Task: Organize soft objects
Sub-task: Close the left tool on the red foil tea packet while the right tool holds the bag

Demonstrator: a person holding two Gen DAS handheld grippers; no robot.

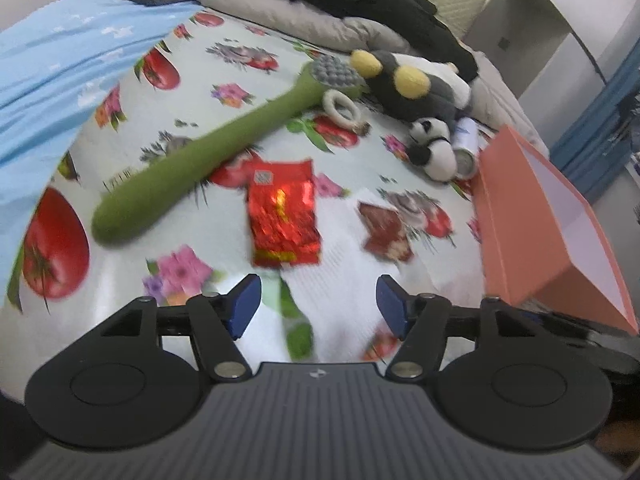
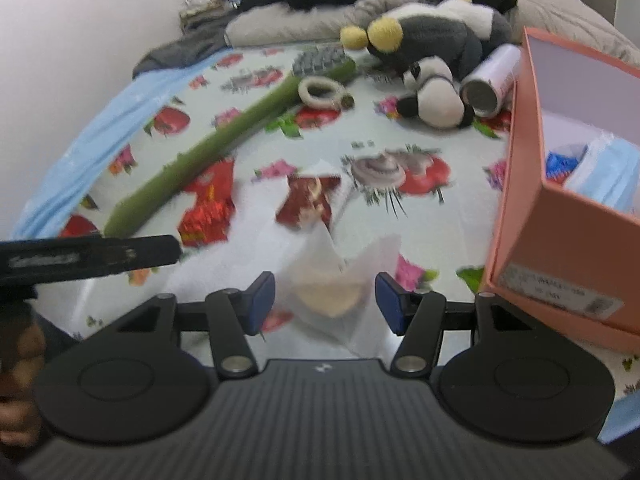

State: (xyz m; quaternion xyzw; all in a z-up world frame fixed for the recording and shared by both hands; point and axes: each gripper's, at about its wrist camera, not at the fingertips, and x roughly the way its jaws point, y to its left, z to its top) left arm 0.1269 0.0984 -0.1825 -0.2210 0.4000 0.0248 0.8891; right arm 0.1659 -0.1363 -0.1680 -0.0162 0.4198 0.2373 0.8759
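A long green plush stick (image 1: 192, 160) (image 2: 216, 148) lies across the flowered bedsheet. A small panda plush (image 1: 434, 146) (image 2: 434, 96) and a grey plush with yellow eyes (image 1: 412, 80) (image 2: 432, 32) lie at the back. A red foil packet (image 1: 282, 212) (image 2: 208, 208) and a dark red packet (image 1: 386, 228) (image 2: 310, 200) lie mid-bed. My left gripper (image 1: 318, 304) is open and empty, just short of the red foil packet. My right gripper (image 2: 324, 300) is open, with a clear bag holding a pale round piece (image 2: 332, 292) between its fingers.
An open pink box (image 1: 532, 216) (image 2: 560, 216) stands on the right, with blue and white items inside. A white ring (image 1: 338, 106) (image 2: 320, 92) and a white can (image 1: 466, 148) (image 2: 492, 84) lie near the plush toys. Pillows and dark clothes fill the back.
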